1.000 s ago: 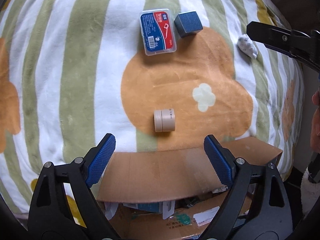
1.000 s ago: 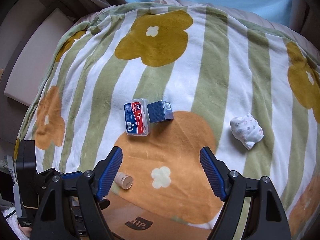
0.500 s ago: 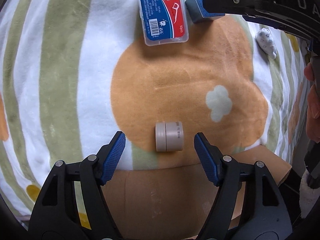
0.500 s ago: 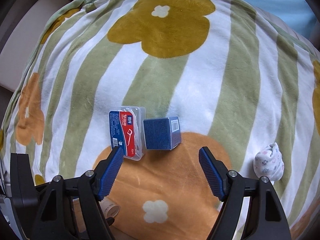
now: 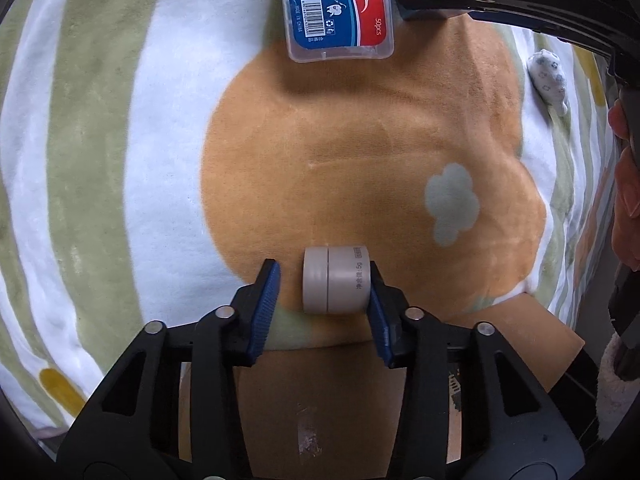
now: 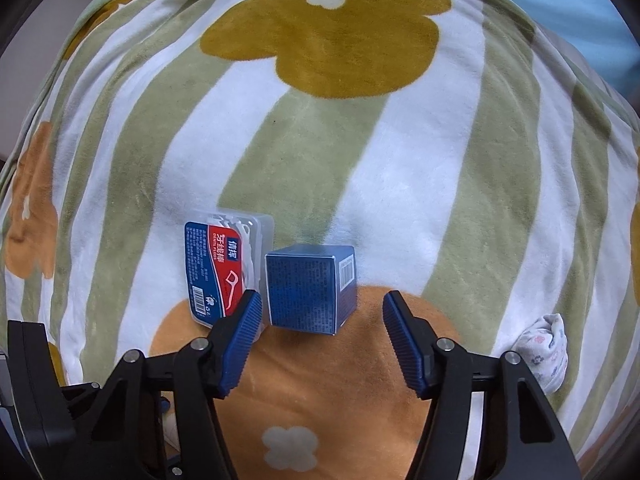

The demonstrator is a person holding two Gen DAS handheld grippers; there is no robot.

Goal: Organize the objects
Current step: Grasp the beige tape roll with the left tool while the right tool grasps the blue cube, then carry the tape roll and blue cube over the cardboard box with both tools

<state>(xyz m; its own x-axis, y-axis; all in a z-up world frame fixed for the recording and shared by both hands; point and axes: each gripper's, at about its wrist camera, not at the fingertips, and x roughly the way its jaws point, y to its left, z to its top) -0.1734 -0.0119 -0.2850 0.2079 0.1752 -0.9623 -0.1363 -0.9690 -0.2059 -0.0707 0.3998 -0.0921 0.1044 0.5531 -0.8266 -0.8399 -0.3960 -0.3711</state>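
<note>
A small beige jar [image 5: 335,280] lies on its side on the orange flower of the striped blanket [image 5: 120,160]. My left gripper [image 5: 322,312] points down over it, jaws closing, with the jar between them. The right pad [image 5: 376,316] touches the jar's end, while a gap remains at the left pad [image 5: 268,312]. In the right wrist view a dark blue box [image 6: 310,288] stands between the tips of my right gripper [image 6: 323,308], whose jaws are also closing. A gap shows on the box's right side. A clear dental floss case [image 6: 224,268] lies against the box's left.
A small white patterned sock [image 6: 546,352] lies to the right on the blanket. A cardboard box flap [image 5: 320,380] sits under the left gripper at the blanket's near edge. The floss case [image 5: 338,4] lies at the top of the left wrist view. A hand [image 5: 628,200] shows at its right edge.
Both grippers came down toward the blanket. The left jaws narrowed around the beige jar. The right gripper moved in on the blue box and its jaws narrowed.
</note>
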